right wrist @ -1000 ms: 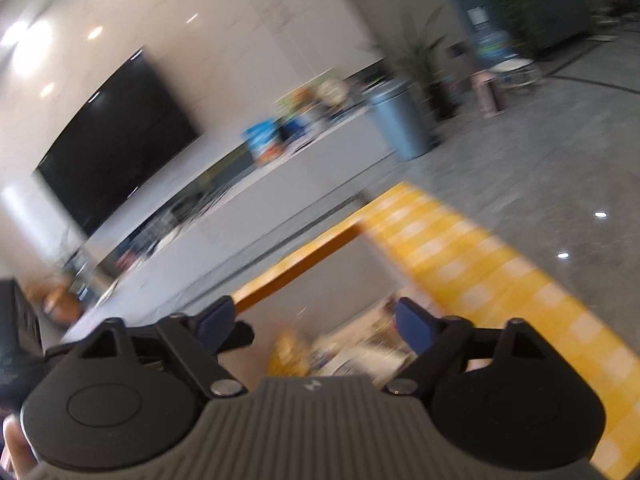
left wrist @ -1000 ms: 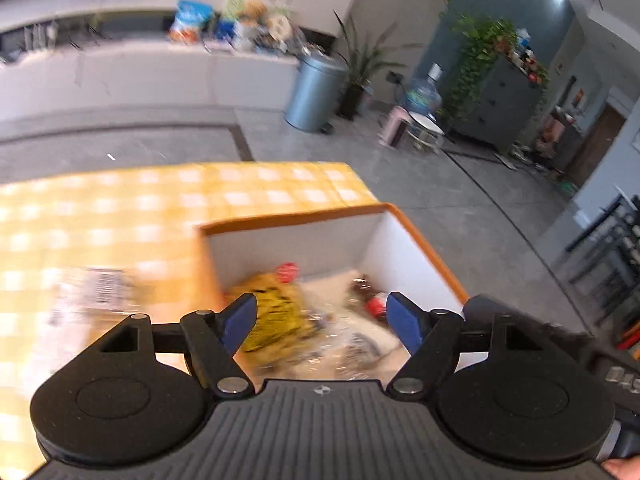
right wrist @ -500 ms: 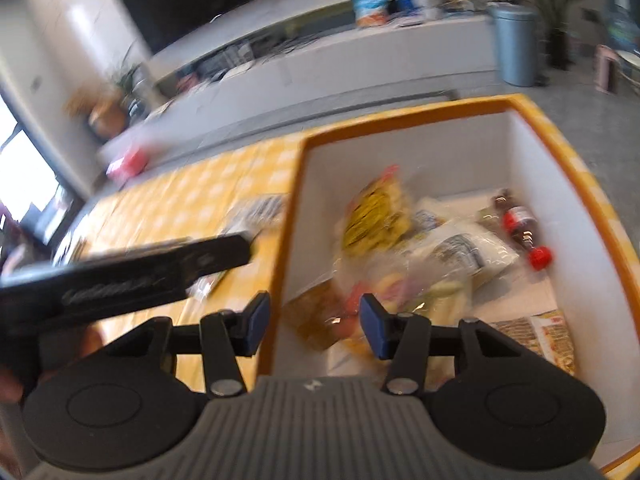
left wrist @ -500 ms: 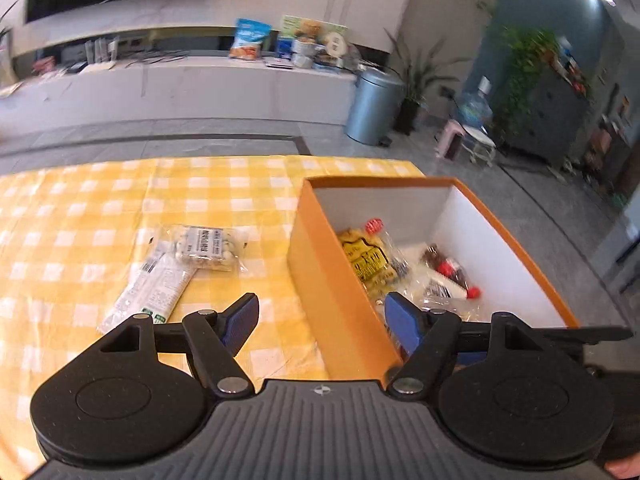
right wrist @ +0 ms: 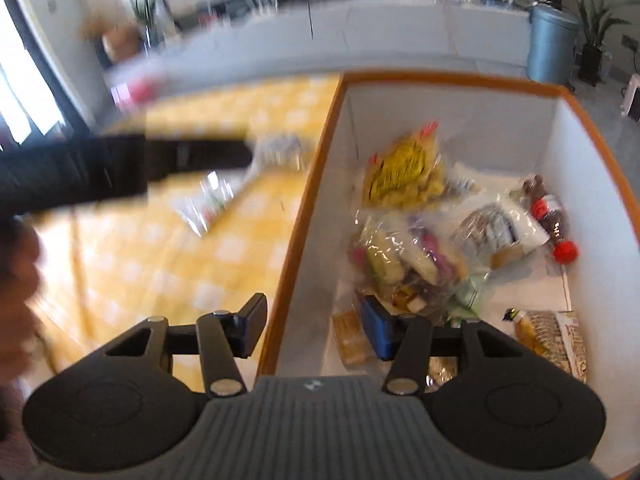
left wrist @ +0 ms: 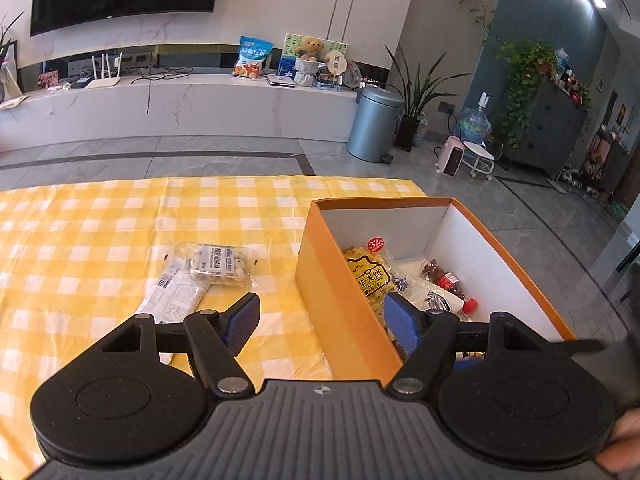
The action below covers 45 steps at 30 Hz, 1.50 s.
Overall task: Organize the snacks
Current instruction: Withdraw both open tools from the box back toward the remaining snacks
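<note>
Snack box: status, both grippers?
Left gripper open, empty. Right gripper opening, empty, astride box wall. Two packets on cloth.

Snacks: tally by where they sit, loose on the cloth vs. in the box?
On the cloth: 2, a nut pack and a white packet
In the box: at least 5, overlapping, so count unsure
Total: at least 7
</note>
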Tool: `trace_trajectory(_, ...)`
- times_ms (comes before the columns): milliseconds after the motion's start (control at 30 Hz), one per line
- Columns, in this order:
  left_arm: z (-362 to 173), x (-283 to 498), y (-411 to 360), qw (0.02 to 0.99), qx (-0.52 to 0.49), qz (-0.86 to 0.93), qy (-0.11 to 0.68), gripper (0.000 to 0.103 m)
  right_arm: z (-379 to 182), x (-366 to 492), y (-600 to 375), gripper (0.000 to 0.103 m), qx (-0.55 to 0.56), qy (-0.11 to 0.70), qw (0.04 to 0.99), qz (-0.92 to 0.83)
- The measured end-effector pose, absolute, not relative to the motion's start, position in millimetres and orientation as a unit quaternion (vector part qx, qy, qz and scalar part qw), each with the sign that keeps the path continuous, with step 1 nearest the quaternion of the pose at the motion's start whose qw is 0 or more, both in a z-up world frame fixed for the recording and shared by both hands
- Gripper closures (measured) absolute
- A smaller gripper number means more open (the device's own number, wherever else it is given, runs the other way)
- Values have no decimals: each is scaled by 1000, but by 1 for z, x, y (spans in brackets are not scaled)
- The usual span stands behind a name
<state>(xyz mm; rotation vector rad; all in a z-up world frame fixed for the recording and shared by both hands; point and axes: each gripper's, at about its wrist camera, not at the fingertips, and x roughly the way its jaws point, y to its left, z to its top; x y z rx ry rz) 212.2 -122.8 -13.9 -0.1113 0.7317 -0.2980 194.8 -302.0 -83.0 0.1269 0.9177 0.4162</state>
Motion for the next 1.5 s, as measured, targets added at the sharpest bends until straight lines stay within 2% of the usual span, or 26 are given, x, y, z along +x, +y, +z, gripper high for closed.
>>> trace_trajectory(33,-13,211,-121,921,-58,-145,357,20,-75,192,-311,42,82,420,881,201)
trace_trajectory(167,-13,207,-113,921,-68,-141,356,20,-62,186,-346,44,163,366,895,194)
trace_trajectory(200,-13,207,-111,922,-70,-139,356,20,-61,187,-351,48,170,359,899,182)
trace_trajectory(267,-12,205,-108,922,-72,-137,354,20,-64,190,-355,65,164,360,908,136)
trace_trajectory(400,-13,203,-102,922,-78,-135,355,20,-79,202,-360,77,170,386,902,89)
trace_trajectory(667,-12,196,-85,922,-83,-117,359,20,-96,212,-341,77,108,434,888,107)
trace_trajectory(900,11,183,-60,942,-69,-84,318,20,-82,207,-320,77,51,419,906,41)
trace_trajectory(1233,26,164,-1,953,-77,-44,291,20,-31,192,-267,75,20,358,933,-10)
trace_trajectory(1400,18,165,31,949,-93,-23,300,20,-15,189,-227,73,16,330,944,3)
trace_trajectory(1500,8,171,45,947,-73,-4,313,20,-15,194,-205,63,41,321,946,23)
